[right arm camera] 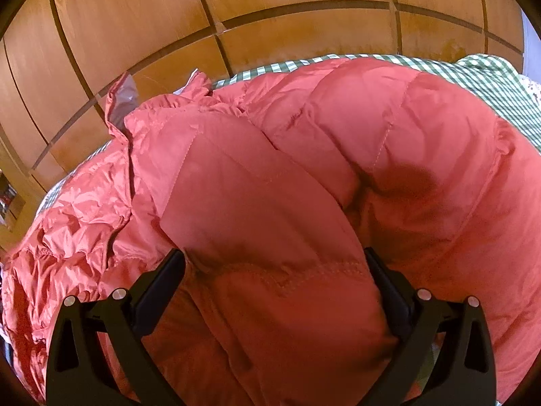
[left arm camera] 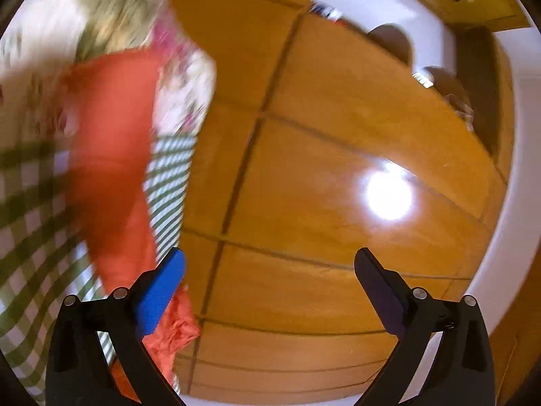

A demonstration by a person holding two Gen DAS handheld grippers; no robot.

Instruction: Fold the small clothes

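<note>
While the left gripper gapes empty at lower centre, the right gripper straddles the red jacket, jaws wide.

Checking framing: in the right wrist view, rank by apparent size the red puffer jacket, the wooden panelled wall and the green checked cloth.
1. Red puffer jacket, though nearness inflates it.
2. Wooden panelled wall.
3. Green checked cloth, mostly covered.

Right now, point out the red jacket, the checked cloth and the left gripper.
red jacket (right arm camera: 257, 182): right wrist view, on a quilted panel.
checked cloth (right arm camera: 487, 77): right wrist view, bare green-and-white part behind the jacket.
left gripper (left arm camera: 270, 260): left wrist view, midway between its open fingertips.
</note>
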